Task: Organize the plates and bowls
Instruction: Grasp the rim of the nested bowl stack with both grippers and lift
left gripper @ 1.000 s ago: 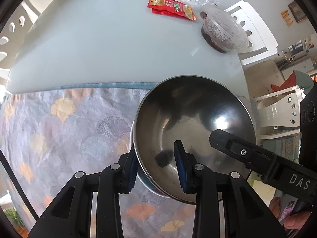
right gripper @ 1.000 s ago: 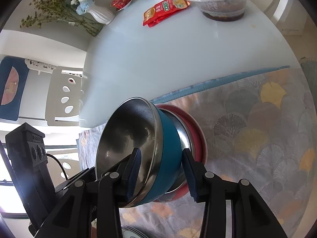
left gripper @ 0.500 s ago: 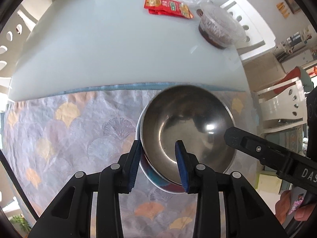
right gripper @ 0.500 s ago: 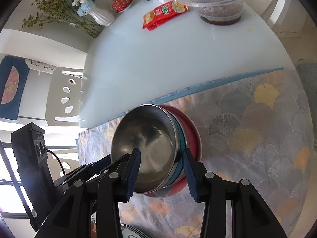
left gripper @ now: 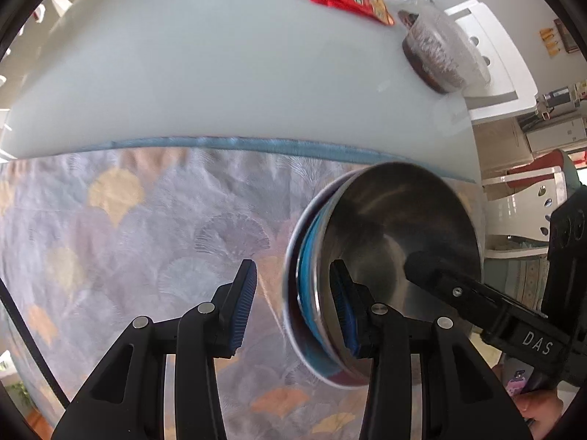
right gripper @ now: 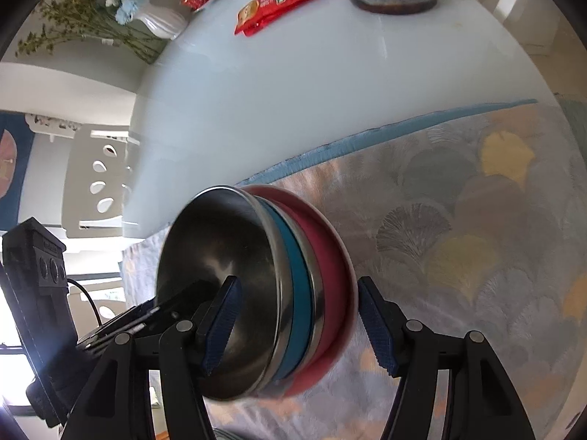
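Both views look steeply down along their own jaws at the desk [left gripper: 183,73], very near it. The left wrist view has the stacked bowls [left gripper: 396,242] at its right; the right wrist view has the bowls at its left. Both share the bowls, the patterned cloth [left gripper: 146,220], the red packet [right gripper: 279,3] and the lidded tub [left gripper: 440,58] at the far edge.

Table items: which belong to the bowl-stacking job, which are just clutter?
Job:
- steel bowl, blue outside, nested on top
- red bowl at the bottom of the stack
- left gripper, right gripper, jaws just opened

Lying about:
- red snack packet
- lidded food tub
- flower vase
- patterned cloth
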A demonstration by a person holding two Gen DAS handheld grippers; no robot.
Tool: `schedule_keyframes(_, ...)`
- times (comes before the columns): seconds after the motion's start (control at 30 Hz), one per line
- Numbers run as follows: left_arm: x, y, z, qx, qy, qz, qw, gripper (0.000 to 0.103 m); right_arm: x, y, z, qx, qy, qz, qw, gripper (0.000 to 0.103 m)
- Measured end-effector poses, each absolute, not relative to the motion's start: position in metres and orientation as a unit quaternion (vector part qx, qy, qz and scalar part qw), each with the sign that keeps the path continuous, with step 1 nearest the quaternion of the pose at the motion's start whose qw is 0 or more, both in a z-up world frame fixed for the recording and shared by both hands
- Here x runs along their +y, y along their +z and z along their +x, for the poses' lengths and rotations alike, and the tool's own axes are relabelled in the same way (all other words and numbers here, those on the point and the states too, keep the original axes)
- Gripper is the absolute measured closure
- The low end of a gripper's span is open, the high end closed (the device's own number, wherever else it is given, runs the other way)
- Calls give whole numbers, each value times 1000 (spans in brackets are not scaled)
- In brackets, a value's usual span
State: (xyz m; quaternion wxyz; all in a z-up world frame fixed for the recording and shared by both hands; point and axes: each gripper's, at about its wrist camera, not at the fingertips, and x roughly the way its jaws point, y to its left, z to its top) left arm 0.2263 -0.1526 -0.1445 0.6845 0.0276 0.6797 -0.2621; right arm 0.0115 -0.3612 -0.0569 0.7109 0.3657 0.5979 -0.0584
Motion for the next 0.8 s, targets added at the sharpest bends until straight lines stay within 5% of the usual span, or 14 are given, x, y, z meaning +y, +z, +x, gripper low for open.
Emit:
schedule_keyframes(0.37, -170, -156, 222, 666, -300, 15, 683, 64, -376, -91, 7, 573, -36, 439, 691, 41)
schedule_keyframes(0.57, -178, -149, 214, 649, -307, 39, 695, 65, -373, -86, 5, 572, -44, 414, 707, 52)
schedule_keyframes(0.8, -168, -140, 206, 651, -309, 49, 692, 66, -368, -82, 0, 577, -38, 396, 713, 52)
